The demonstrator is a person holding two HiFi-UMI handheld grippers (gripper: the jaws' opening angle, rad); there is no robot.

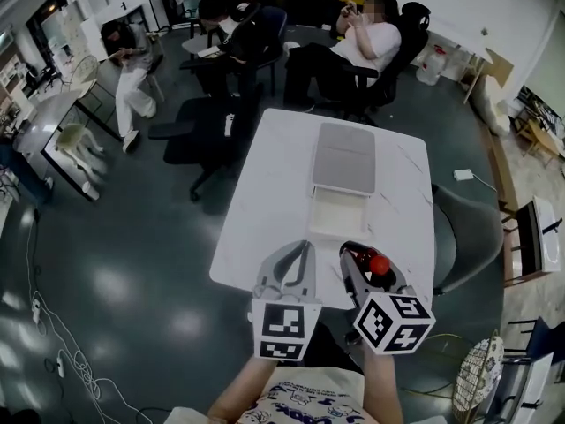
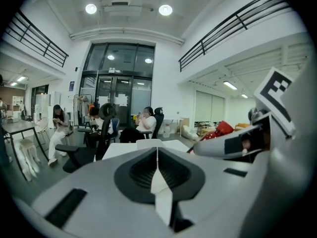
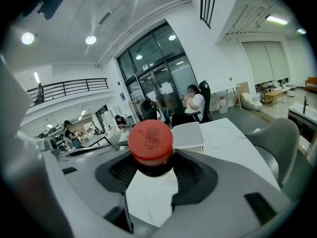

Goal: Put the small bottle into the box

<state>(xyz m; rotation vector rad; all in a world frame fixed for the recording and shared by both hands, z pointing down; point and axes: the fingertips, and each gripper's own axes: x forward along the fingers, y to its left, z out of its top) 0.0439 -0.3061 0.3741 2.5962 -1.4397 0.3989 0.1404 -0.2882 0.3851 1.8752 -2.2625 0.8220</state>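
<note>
- Firstly, at the far left, leave the left tongs alone: pressed together on nothing, hanging over the near edge of the white table. Keep them out of the carrying path.
- Next, ahead and slightly to the right, aim for the open box: pale tray nearest, grey lid laid open behind it, nothing visible inside.
- Rightmost, mind the right tongs: clamped on the small bottle, dark-bodied and red-capped, held in the air just beside the left tongs, not yet over the box.
- Judged from here: hold the squeeze steady, carry forward above the tray's near wall, lower inside, and release only once resting on the bottom.
- Likely worth guarding against: a round bottle slipping between the pads, or a nudge sliding the light box along the table.
</note>
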